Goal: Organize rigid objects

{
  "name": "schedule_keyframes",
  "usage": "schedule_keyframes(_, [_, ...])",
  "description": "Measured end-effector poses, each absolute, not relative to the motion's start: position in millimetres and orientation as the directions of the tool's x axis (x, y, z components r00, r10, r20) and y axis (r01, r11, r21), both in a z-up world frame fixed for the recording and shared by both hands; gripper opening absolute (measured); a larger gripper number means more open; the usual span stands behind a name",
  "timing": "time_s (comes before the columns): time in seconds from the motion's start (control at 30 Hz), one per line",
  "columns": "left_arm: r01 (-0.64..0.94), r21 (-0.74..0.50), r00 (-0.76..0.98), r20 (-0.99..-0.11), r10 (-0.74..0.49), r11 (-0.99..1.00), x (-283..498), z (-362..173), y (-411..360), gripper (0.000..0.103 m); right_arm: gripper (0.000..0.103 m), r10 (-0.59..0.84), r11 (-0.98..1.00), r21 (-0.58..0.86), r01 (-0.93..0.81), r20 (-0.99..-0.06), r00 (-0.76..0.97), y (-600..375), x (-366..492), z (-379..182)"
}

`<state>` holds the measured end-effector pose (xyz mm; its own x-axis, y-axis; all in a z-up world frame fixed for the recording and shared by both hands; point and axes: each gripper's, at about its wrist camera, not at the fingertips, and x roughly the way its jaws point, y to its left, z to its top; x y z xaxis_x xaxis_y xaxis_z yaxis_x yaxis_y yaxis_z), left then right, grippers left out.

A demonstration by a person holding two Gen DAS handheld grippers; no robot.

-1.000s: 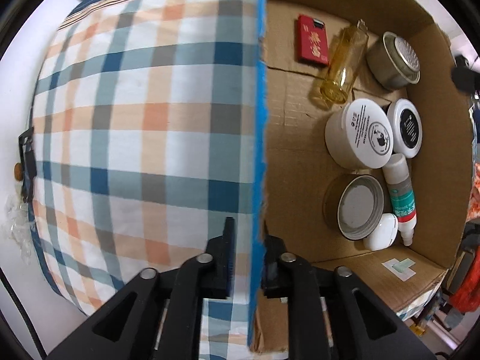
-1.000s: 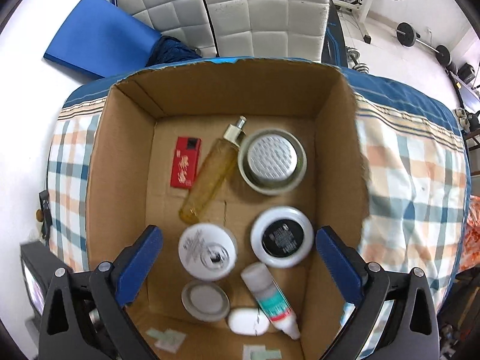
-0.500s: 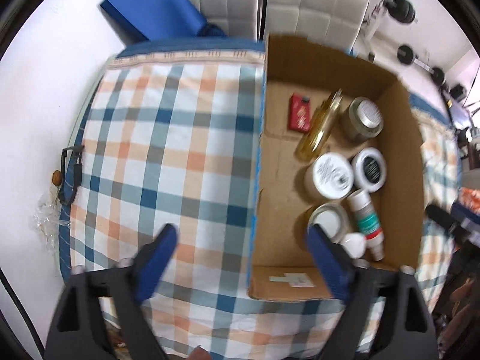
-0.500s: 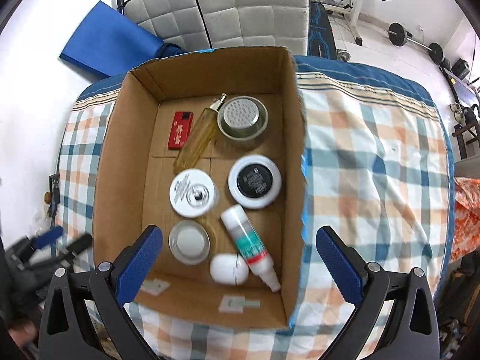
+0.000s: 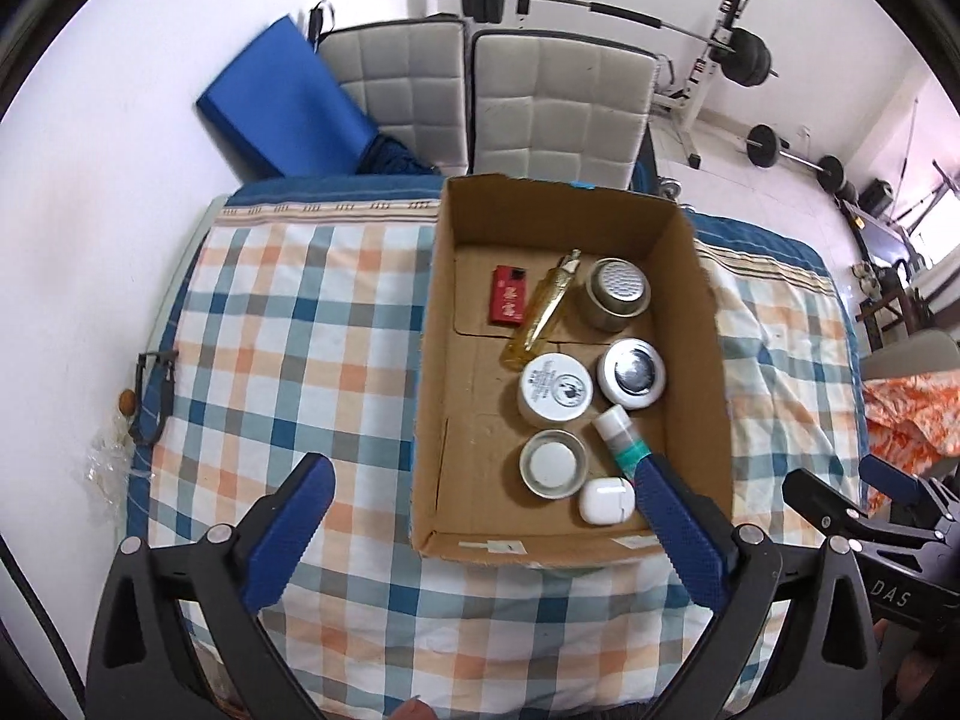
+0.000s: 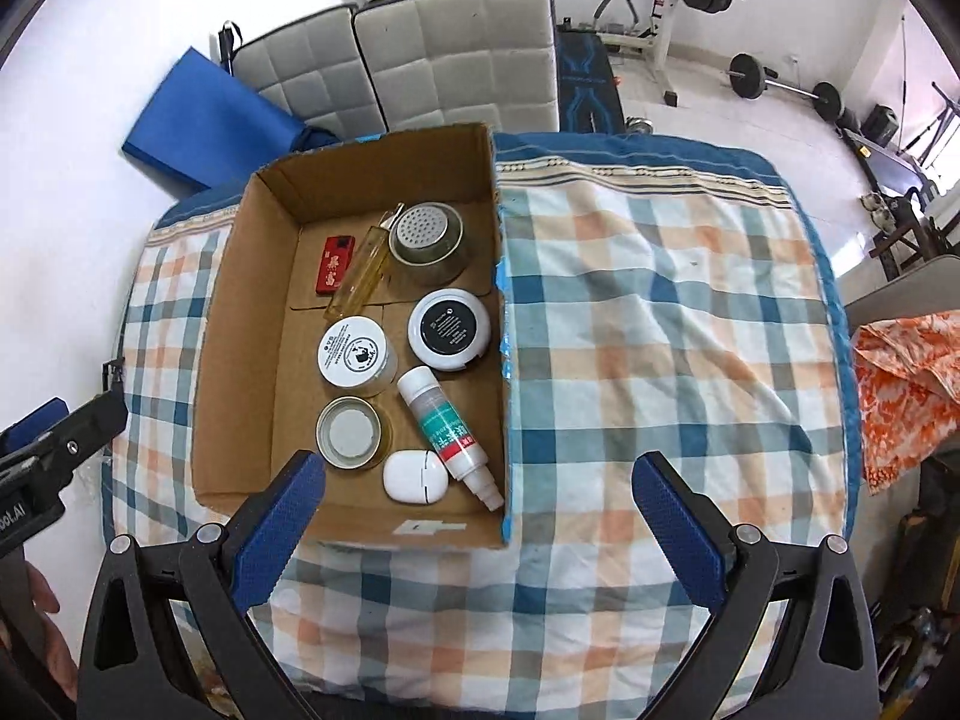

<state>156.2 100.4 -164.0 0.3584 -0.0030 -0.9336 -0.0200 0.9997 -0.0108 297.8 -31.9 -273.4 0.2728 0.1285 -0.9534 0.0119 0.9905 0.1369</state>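
The left gripper (image 5: 477, 531) hangs high over the checked bedspread (image 5: 312, 324) with its jaws opening, almost at full spread, and nothing between them. The right gripper (image 6: 477, 531) is likewise released and empty. The cardboard box (image 5: 432, 420) sits mid-bed, its near wall just ahead of both tools, and every rigid item already lies inside it: red card (image 5: 509, 294) and amber bottle (image 5: 543, 318) at the far end, two white jars (image 6: 358, 357) in the middle, a spray bottle (image 6: 447, 426) and an earbud case (image 5: 606, 499) nearest. The spray bottle's long axis runs near-to-far, slanting right (nozzle toward the near wall). If anything needs tidying, I judge it is closest to the left gripper's right finger (image 5: 678, 531).
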Motion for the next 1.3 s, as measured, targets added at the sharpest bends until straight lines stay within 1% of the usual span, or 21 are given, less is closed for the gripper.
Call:
schedule_keyframes(0.1, [-0.009,-0.012,0.380,-0.925,-0.008,1.000,146.0,-145.7,92.0,0.103,0.103,0.131,0.989,0.145,0.027,-0.949,0.288,-39.7,286.5,-258.4])
schedule_keyframes(0.27, [0.000,-0.023,0.429,-0.903,-0.021,1.000,121.0,-105.0,83.4,0.103,0.103,0.135,0.984,0.164,0.066,-0.939,0.317,-55.3,258.5,-215.7])
schedule_keyframes(0.33, [0.005,-0.025,0.440,-0.898,-0.024,1.000,111.1,-90.8,80.9,0.103,0.103,0.148,0.983,0.177,0.056,-0.930,0.337,-58.9,248.5,-199.0])
schedule_keyframes(0.47, [0.010,-0.031,0.455,-0.890,-0.032,0.999,96.4,-66.8,79.3,0.103,0.103,0.119,0.989,0.145,0.030,-0.904,0.411,-61.5,222.9,-156.3])
schedule_keyframes(0.67, [0.005,-0.017,0.472,-0.881,-0.017,1.000,76.1,-38.3,80.5,0.103,0.103,0.115,0.990,0.137,0.017,-0.887,0.447,-63.8,201.3,-115.8])
schedule_keyframes(0.93, [0.021,-0.022,0.427,-0.904,-0.029,1.000,55.7,-28.8,80.4,0.103,0.103,0.102,0.994,0.106,-0.016,-0.888,0.449,-57.0,183.5,-88.3])
schedule_keyframes(1.3, [0.045,-0.021,0.383,-0.923,-0.036,0.999,44.8,-31.5,75.8,0.103,0.103,0.064,0.998,0.055,-0.033,-0.885,0.461,-47.2,177.1,-76.3])
